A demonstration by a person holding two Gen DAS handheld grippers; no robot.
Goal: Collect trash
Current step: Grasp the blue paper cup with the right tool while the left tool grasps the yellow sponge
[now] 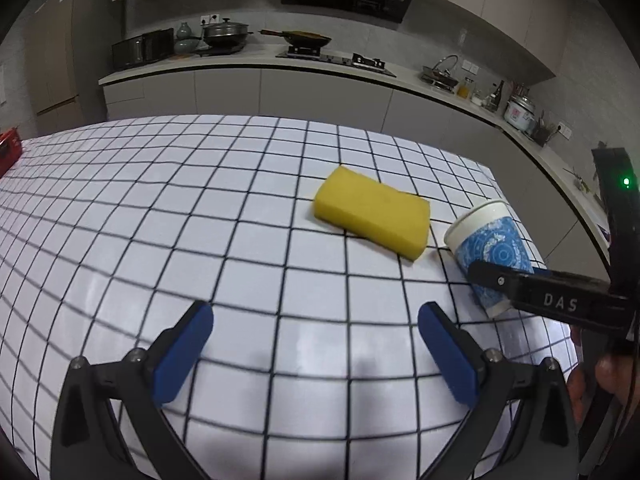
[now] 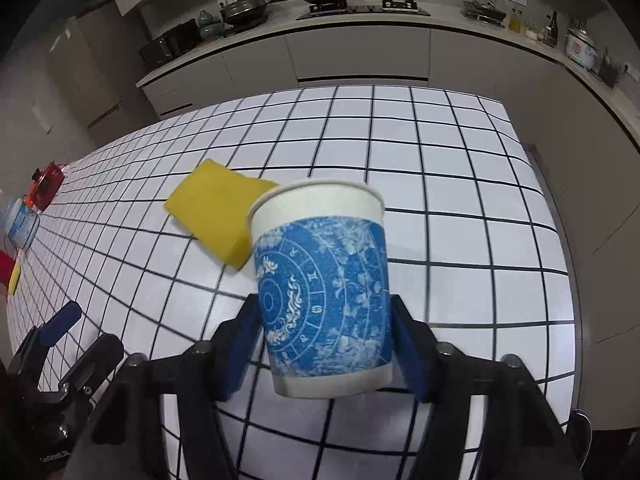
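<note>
**Paper cup gripped by the right tool; no bin in sight**

Paper cup [image 2: 322, 292], white with a blue printed band, fills the centre of the right wrist view. It stands between the blue pads of the right tool [image 2: 322, 344], whose jaws are clamped on its lower half, one pad on each side of the wall. The cup tilts slightly, its open rim toward the upper part of the frame. Whether its base rests on the bench [image 2: 460, 184] or hangs just clear of it cannot be told. In the left wrist view the same cup appears at the right edge, with one black finger of the right tool lying across it.

Left tool [image 1: 316, 344] occupies the lower part of its own frame. Its jaws stand wide apart, with only the checked bench surface between them.

Yellow sponge [image 1: 372, 218] lies flat on the bench, just beside the cup and toward the centre of the left wrist frame. Whether it counts as trash is not evident. At the far left edge of the right wrist view sit a red object [image 2: 46, 186] and other small items, too small to identify.

Progress, as a judgement: the first pickup is secured. Carrying the cup to a receptacle, releasing it, and clearing any remaining items are still to be done. No receptacle is visible in either view.
</note>
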